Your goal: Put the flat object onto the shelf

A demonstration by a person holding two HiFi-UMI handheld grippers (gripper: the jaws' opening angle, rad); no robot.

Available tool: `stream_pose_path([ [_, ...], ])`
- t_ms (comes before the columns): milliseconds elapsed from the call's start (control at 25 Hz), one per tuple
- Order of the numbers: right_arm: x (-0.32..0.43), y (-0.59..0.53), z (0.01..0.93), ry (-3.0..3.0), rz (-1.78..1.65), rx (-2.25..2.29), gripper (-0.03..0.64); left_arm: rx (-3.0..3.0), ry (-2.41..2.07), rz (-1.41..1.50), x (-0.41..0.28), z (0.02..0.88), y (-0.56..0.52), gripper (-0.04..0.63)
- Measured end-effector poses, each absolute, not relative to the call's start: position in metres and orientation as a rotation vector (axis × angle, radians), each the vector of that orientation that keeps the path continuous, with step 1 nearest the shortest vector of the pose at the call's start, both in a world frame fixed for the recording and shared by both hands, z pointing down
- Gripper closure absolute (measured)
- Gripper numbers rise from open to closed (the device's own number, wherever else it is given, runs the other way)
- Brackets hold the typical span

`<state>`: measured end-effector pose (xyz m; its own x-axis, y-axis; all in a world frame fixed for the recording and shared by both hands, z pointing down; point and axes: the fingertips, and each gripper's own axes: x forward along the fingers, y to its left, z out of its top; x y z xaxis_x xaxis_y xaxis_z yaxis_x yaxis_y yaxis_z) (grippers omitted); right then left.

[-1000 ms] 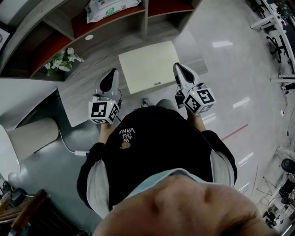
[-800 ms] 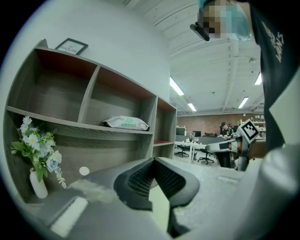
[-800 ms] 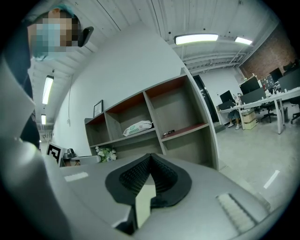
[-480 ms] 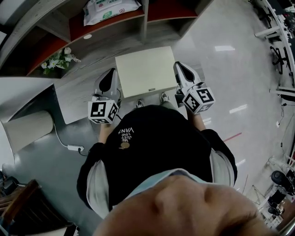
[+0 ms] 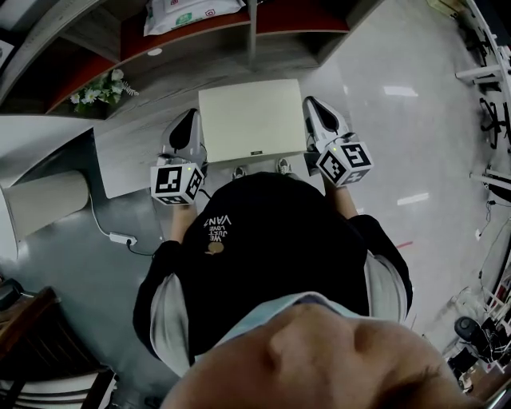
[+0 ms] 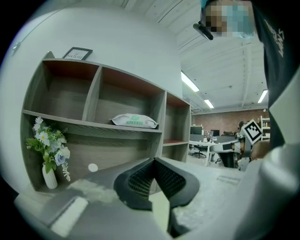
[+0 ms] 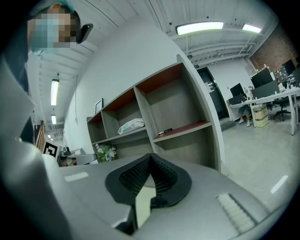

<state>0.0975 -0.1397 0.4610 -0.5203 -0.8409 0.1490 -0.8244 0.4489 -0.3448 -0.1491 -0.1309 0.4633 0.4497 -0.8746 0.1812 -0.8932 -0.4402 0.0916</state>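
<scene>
A flat cream board (image 5: 251,120) hangs level in front of me, carried between both grippers. My left gripper (image 5: 190,121) is shut on its left edge and my right gripper (image 5: 313,109) on its right edge. The board's thin edge (image 6: 159,211) shows between the shut jaws of the left gripper (image 6: 153,161) in the left gripper view. The same edge (image 7: 143,204) sits in the right gripper (image 7: 150,157) in the right gripper view. The wooden shelf unit (image 5: 200,32) with red-brown boards stands just beyond the board, its compartments (image 6: 131,101) open toward me.
A white wipes packet (image 5: 188,12) lies on a middle shelf, and a vase of flowers (image 5: 100,86) stands lower left. A dark pen (image 7: 165,131) lies on a right-hand shelf. A white desk (image 5: 48,160) is at left, a power strip (image 5: 120,237) on the floor, office chairs (image 5: 487,80) far right.
The person has stepped toward the shelf, which now sits closer to the board's far edge. Both grippers kept their hold and moved forward with the board.
</scene>
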Motion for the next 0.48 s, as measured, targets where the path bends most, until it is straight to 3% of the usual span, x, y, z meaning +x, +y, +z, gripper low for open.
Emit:
stream_pose_path([
  [480,0.111,-0.157,0.506,2.644,-0.730,-1.543,0.618,2.438,-1.632,0.223,-0.152,0.494,-0.141,0.594],
])
